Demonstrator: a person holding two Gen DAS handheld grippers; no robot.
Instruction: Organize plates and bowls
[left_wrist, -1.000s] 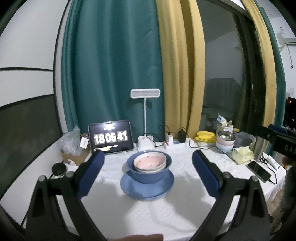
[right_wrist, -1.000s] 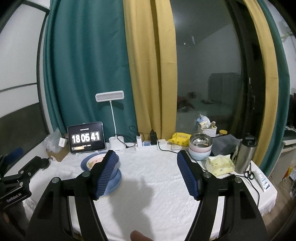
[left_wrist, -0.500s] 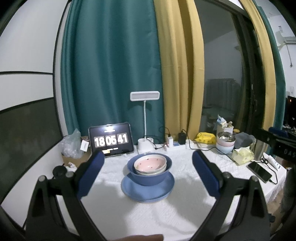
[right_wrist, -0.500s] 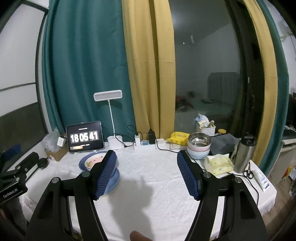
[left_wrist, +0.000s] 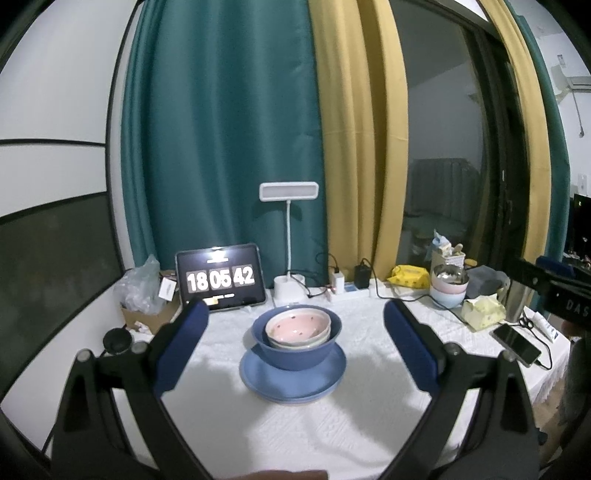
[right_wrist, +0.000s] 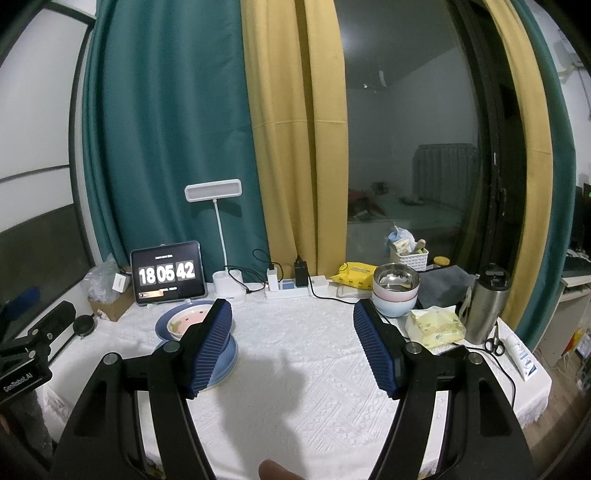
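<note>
A pink spotted bowl (left_wrist: 297, 326) nests in a large blue bowl (left_wrist: 295, 354), which stands on a blue plate (left_wrist: 291, 384) on the white tablecloth. My left gripper (left_wrist: 293, 332) is open and empty, held back from the stack, which shows between its pads. In the right wrist view the same stack (right_wrist: 184, 319) sits at the left, partly hidden behind the left pad. My right gripper (right_wrist: 291, 334) is open and empty over bare cloth.
A tablet clock (left_wrist: 221, 277), desk lamp (left_wrist: 289, 236) and power strip (right_wrist: 291, 288) line the back edge. Stacked pastel bowls (right_wrist: 395, 291), a tissue pack (right_wrist: 436, 325), a steel flask (right_wrist: 485, 306), scissors and a phone (left_wrist: 517, 343) stand at the right. A box with bags sits at back left.
Both grippers have drawn back and risen slightly, so the table shows a little lower and further off. The stack has not moved. The clock has ticked to 18:05:42.
</note>
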